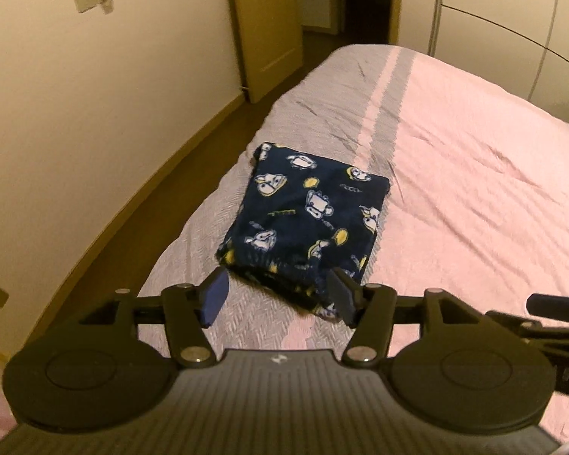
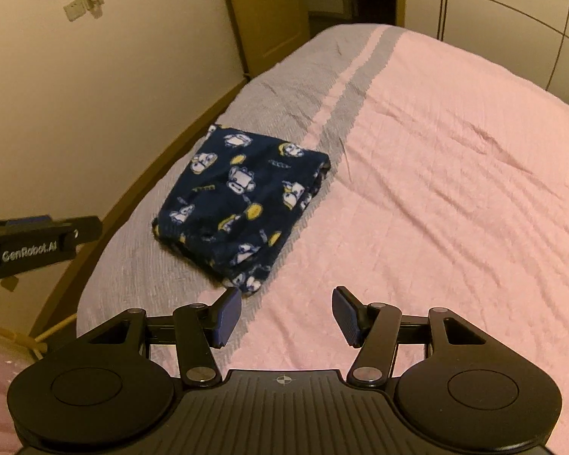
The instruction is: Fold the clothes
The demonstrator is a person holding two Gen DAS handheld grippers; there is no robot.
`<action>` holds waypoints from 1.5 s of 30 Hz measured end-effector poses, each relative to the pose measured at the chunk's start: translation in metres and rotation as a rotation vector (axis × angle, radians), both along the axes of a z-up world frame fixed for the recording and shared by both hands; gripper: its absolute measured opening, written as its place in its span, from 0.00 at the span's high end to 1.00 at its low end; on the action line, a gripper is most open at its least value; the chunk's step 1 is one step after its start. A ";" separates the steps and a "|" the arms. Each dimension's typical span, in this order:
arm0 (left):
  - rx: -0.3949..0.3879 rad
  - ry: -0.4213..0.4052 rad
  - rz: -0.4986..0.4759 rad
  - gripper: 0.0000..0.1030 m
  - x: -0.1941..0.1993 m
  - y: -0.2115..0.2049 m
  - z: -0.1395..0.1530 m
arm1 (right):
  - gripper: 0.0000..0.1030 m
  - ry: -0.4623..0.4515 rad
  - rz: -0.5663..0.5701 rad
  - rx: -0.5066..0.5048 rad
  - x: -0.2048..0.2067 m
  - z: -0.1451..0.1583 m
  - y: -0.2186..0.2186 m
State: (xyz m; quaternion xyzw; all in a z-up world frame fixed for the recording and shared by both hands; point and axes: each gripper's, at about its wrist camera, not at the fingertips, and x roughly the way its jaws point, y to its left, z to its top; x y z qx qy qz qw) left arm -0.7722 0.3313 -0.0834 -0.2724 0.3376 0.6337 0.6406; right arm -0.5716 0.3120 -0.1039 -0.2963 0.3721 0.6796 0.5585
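I count one garment: a dark navy fleece piece printed with white and yellow cartoon figures (image 1: 307, 212), folded into a thick rectangular bundle. It lies on one bed, whose cover is pink with grey bands (image 1: 455, 174), over the grey strip near the bed's left edge. I have two tongs in play. My left gripper (image 1: 278, 295), black with blue pads, stands released, jaws spread wide and holding nothing; the folded bundle's near edge sits just beyond and between its fingertips, and from the left wrist view I cannot tell whether the right pad touches the cloth. My right gripper (image 2: 287, 316) is likewise released and empty, hovering over the pink part of the cover; the bundle's near corner lies just ahead of its left finger, off to the left of centre. In the right wrist view the left gripper's black body shows at the far left edge. Beyond the bed I see one open beige wooden door (image 1: 265, 30).
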 end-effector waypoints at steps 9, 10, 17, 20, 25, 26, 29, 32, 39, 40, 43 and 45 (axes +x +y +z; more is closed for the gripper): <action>0.070 0.021 0.103 0.36 0.002 -0.041 0.022 | 0.44 0.108 0.028 0.152 0.028 0.029 -0.019; 0.071 0.022 0.111 0.36 0.002 -0.044 0.023 | 0.44 0.121 0.032 0.155 0.030 0.031 -0.020; 0.043 0.033 0.146 0.36 0.007 -0.061 0.016 | 0.44 0.084 0.077 0.045 0.028 0.015 -0.023; 0.025 0.033 0.150 0.36 0.010 -0.063 0.010 | 0.44 0.055 0.099 0.019 0.024 0.006 -0.026; 0.003 0.027 0.128 0.36 0.016 -0.060 0.002 | 0.44 0.035 0.122 -0.021 0.020 -0.005 -0.025; 0.002 0.027 0.121 0.36 0.018 -0.059 0.001 | 0.44 0.031 0.127 -0.025 0.020 -0.006 -0.025; 0.000 0.025 0.109 0.36 0.022 -0.053 -0.002 | 0.44 0.013 0.125 -0.035 0.019 -0.008 -0.017; -0.007 0.025 0.109 0.36 0.023 -0.046 -0.006 | 0.44 -0.001 0.127 -0.047 0.019 -0.011 -0.008; -0.012 0.045 0.122 0.36 0.028 -0.030 -0.013 | 0.44 0.003 0.128 -0.054 0.023 -0.016 0.015; -0.014 0.049 0.120 0.36 0.029 -0.028 -0.013 | 0.44 0.006 0.125 -0.058 0.025 -0.017 0.018; -0.017 0.050 0.111 0.36 0.034 -0.021 -0.014 | 0.43 0.012 0.121 -0.068 0.030 -0.018 0.026; -0.021 0.048 0.106 0.36 0.037 -0.018 -0.015 | 0.43 0.013 0.122 -0.075 0.033 -0.020 0.030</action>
